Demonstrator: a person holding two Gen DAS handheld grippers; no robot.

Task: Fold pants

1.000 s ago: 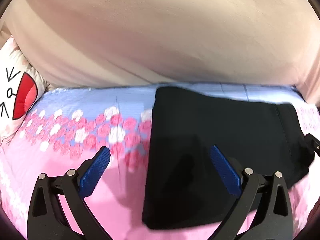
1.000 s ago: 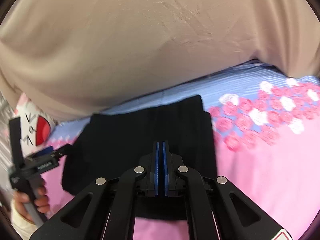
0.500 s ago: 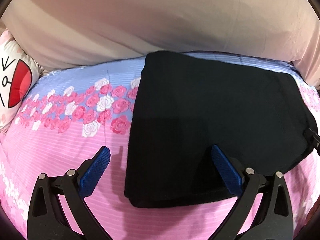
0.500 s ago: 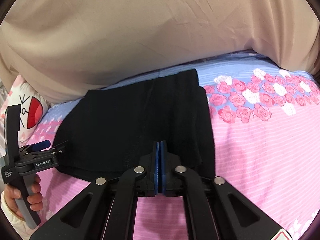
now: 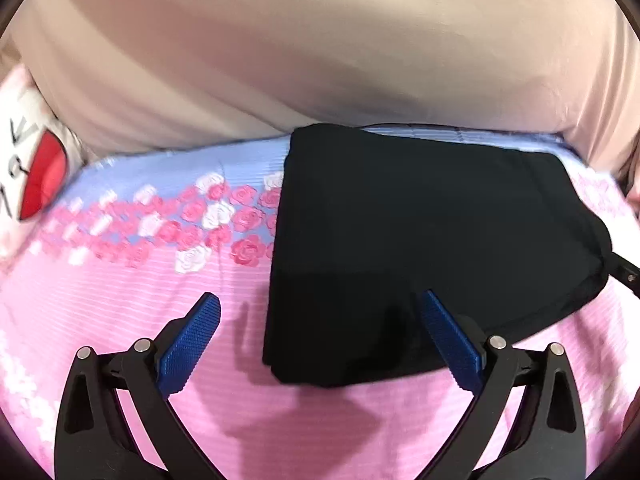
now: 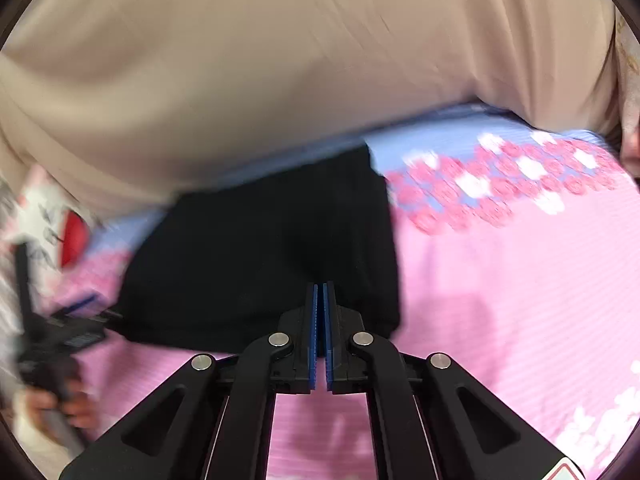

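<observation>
While both tools hang over the bed, one black fabric pair of pants [image 5: 424,240], already folded into a compact rectangle, lies flat on the pink, blue-banded rose-print bedsheet [image 5: 120,320], near the beige draped cloth [image 5: 320,60] behind. Left gripper [image 5: 320,340]: blue pads spread wide, straddling the near left corner of the bundle, gripping nothing; likely lined up to take that edge. Right gripper [image 6: 320,332]: pads pressed together, empty, over the near edge; probably free to press or smooth. Count: one garment, two grippers, one cartoon-print pillow [image 5: 28,176] at left.
</observation>
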